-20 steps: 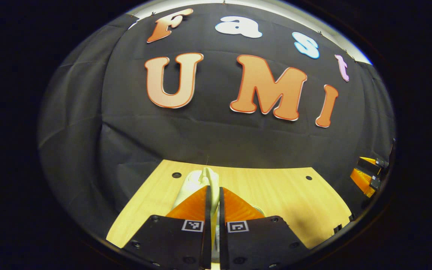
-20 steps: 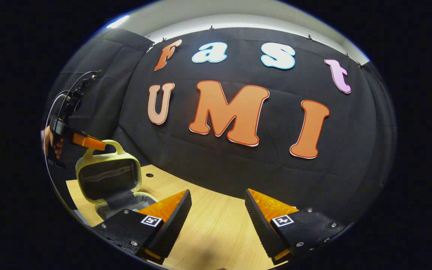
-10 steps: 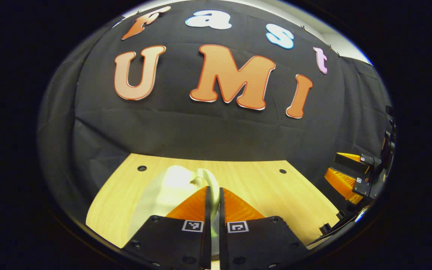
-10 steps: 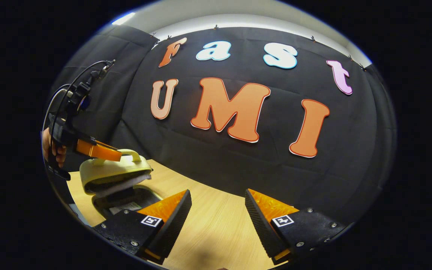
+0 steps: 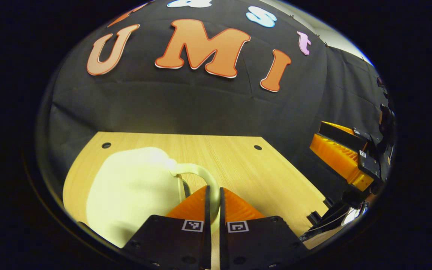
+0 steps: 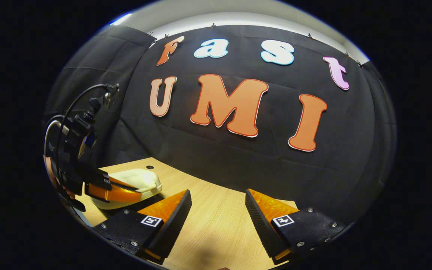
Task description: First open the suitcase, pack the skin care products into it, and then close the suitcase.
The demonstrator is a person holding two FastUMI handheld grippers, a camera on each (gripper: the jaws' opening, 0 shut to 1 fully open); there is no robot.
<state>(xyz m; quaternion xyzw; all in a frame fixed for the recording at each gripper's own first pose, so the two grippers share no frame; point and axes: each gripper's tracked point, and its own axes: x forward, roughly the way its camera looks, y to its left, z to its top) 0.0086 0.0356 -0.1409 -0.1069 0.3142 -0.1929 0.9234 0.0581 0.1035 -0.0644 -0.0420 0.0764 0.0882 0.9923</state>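
The pale yellow suitcase [image 5: 133, 187] lies on the wooden table [image 5: 231, 161] with its lid down, so its inside is hidden. Its curved handle [image 5: 205, 175] runs between the fingers of my left gripper [image 5: 213, 189], which is shut on it. In the right gripper view the suitcase [image 6: 141, 179] sits at the far left with the left gripper [image 6: 126, 193] over its near edge. My right gripper [image 6: 218, 198] stands open above bare table, with nothing between its fingers, to the right of the case.
The black cloth wall closes the table's far side. Small holes [image 5: 106, 145] mark the tabletop near its back edge. A cable [image 6: 77, 105] loops up from the left gripper. The other gripper's orange fingers [image 5: 336, 152] show at the right of the left gripper view.
The left gripper has swung the suitcase lid down by its handle, from upright through half-closed to flat on the case. The right gripper has stayed open and almost still.
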